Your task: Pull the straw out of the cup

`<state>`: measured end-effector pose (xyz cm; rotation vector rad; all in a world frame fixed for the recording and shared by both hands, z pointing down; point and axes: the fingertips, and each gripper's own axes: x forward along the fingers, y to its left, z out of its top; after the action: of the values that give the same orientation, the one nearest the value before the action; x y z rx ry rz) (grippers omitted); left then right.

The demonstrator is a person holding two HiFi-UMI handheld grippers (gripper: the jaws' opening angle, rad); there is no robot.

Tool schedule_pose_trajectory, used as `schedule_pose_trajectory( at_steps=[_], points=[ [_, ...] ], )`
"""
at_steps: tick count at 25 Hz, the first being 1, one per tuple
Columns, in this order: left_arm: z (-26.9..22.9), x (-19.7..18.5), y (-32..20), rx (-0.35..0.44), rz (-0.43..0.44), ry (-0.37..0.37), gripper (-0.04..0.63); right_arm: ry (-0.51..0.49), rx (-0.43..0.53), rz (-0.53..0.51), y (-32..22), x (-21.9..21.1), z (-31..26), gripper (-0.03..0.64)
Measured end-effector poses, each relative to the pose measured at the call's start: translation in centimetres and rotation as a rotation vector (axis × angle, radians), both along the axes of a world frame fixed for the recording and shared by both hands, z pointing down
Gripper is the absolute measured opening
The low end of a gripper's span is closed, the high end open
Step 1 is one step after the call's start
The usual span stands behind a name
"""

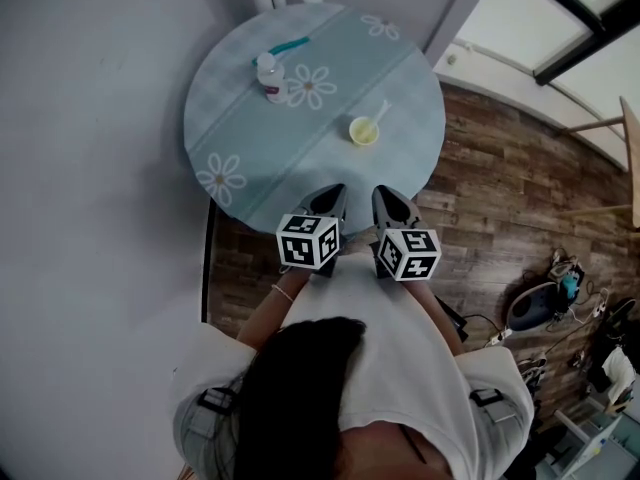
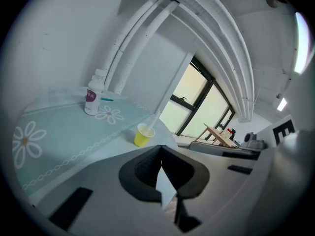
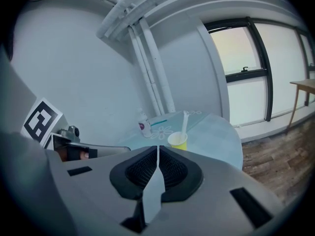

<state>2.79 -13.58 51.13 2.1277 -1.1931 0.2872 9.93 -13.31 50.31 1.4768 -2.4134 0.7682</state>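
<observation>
Left tongs (image 1: 336, 194) and right tongs (image 1: 387, 195), both closed empty, hover short of straw (image 1: 379, 114), seemingly in cup (image 1: 355, 133).

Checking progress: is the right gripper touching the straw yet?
Apart. Head view shows bare table between the right gripper and the straw in the cup.

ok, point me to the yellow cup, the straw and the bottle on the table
yellow cup (image 1: 364, 131), head view, on its open top.
straw (image 3: 184, 122), right gripper view, mid-shaft above the cup's rim.
bottle (image 2: 92, 96), left gripper view, on its label.
</observation>
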Motion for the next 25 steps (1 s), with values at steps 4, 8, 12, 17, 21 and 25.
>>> schedule_pose_trajectory(
  at_steps=[4,8,12,17,21,25],
  points=[
    [-0.1,-0.8,-1.4,-0.001,0.013,0.003,0.006,0.006,-0.007,0.014,-1.5,-0.8,0.0,0.035],
    [0.1,-1.9,-2.5,-0.004,0.027,0.006,0.006,0.011,-0.008,0.038,-2.9,-1.6,0.2,0.037],
    [0.4,-3.0,-3.3,-0.009,0.037,0.021,0.006,0.037,-0.007,0.079,-4.4,-1.7,0.4,0.037],
    [0.7,-4.3,-4.4,-0.013,0.059,0.011,0.006,0.035,-0.01,0.112,-5.9,-2.0,0.6,0.037],
    [0.8,-4.6,-5.1,-0.017,0.091,0.018,0.006,0.02,-0.018,0.138,-6.8,-2.2,0.8,0.038],
    [0.8,-4.8,-5.8,-0.019,0.11,0.017,0.006,0.011,-0.014,0.153,-8.0,-2.1,0.4,0.05]
  ],
)
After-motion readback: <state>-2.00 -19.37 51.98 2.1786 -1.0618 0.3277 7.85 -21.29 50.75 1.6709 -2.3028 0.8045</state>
